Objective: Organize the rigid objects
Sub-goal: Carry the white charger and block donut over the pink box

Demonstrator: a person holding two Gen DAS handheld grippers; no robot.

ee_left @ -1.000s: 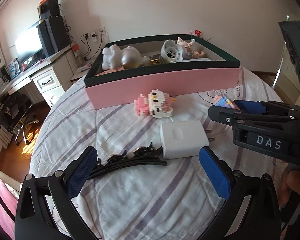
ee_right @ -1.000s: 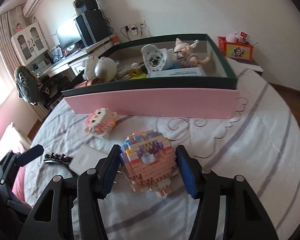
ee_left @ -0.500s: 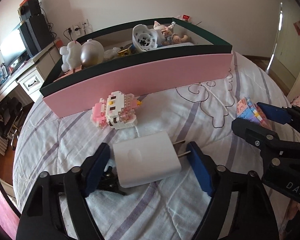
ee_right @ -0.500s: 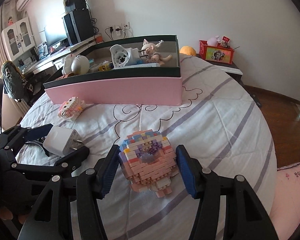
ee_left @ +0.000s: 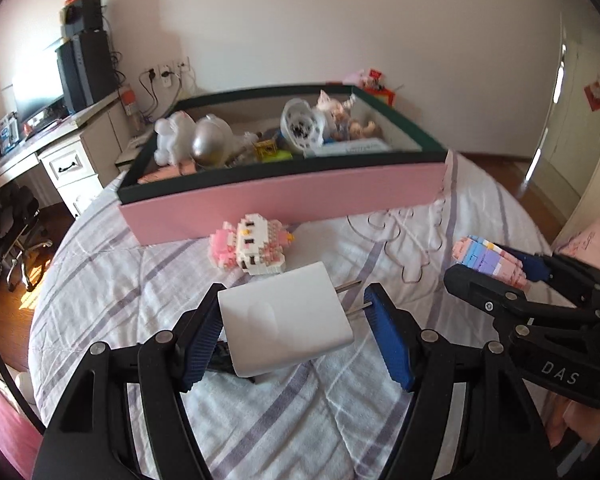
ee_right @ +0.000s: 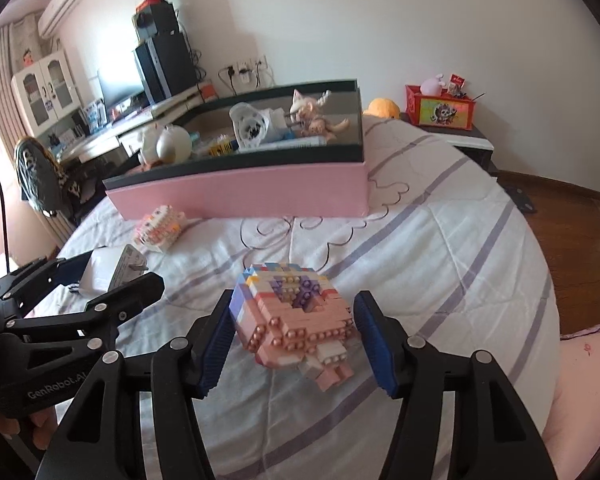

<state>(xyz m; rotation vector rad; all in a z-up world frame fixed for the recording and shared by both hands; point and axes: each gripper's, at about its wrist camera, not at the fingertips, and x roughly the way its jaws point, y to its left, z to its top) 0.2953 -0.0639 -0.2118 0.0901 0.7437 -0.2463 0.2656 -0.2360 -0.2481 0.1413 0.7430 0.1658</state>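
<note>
1. Left tool (ee_left: 296,320): clamped end to end on the white charger (ee_left: 284,320), one blue pad against its body, the other against the tips of its two prongs. The charger is lifted clear of the bed (ee_left: 260,420).
2. Right tool (ee_right: 296,336): clamped on the pastel brick figure (ee_right: 292,316), a pad on each flank; the figure is held above the bedcover.
3. The two tools sit side by side; each appears at the edge of the other's view.
4. Pink-and-white brick cat (ee_left: 252,244): lying on the bed just in front of the pink box (ee_left: 284,196), beyond the charger.
5. The box stands on the bed and holds a white rabbit figure (ee_left: 174,138), a silver egg-shaped item (ee_left: 208,144), a round white device (ee_left: 300,126) and a doll (ee_left: 340,116).
6. A dark item shows partly under the charger; identity cannot be told.
</note>
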